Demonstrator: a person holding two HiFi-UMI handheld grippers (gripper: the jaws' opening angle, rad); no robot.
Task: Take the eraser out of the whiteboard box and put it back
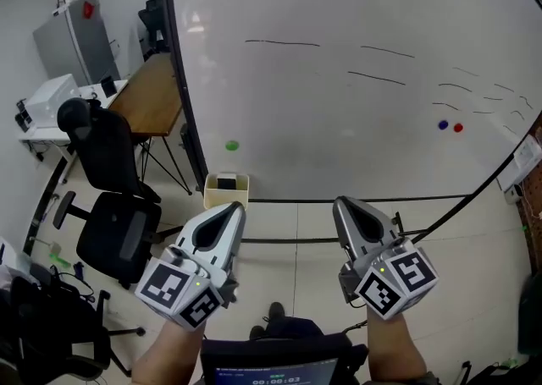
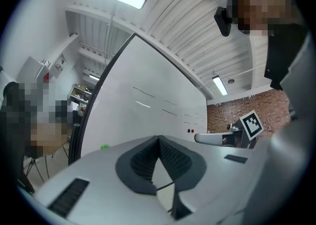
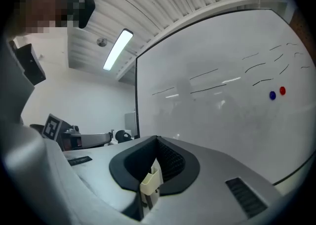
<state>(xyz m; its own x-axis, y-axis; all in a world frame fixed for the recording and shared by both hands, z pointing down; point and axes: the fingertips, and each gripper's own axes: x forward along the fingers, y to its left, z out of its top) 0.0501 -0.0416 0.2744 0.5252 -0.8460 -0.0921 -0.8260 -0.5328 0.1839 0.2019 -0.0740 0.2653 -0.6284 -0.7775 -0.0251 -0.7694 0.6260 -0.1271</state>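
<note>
A cream whiteboard box point(image 1: 226, 195) hangs at the lower left corner of the whiteboard point(image 1: 339, 121), with the dark eraser point(image 1: 226, 181) lying inside it. My left gripper point(image 1: 238, 206) is held level just below and in front of the box, its jaws together and empty; its own view point(image 2: 159, 139) shows the tips meeting. My right gripper point(image 1: 340, 203) is level further right, apart from the box, also shut with nothing held point(image 3: 157, 139). Each gripper shows in the other's view, the right one point(image 2: 217, 138) and the left one point(image 3: 94, 140).
A green magnet point(image 1: 232, 145) sits above the box; a blue magnet point(image 1: 442, 124) and a red magnet point(image 1: 458, 128) lie at the board's right among thin pen lines. A black office chair point(image 1: 110, 197) and a wooden table point(image 1: 152, 96) stand to the left.
</note>
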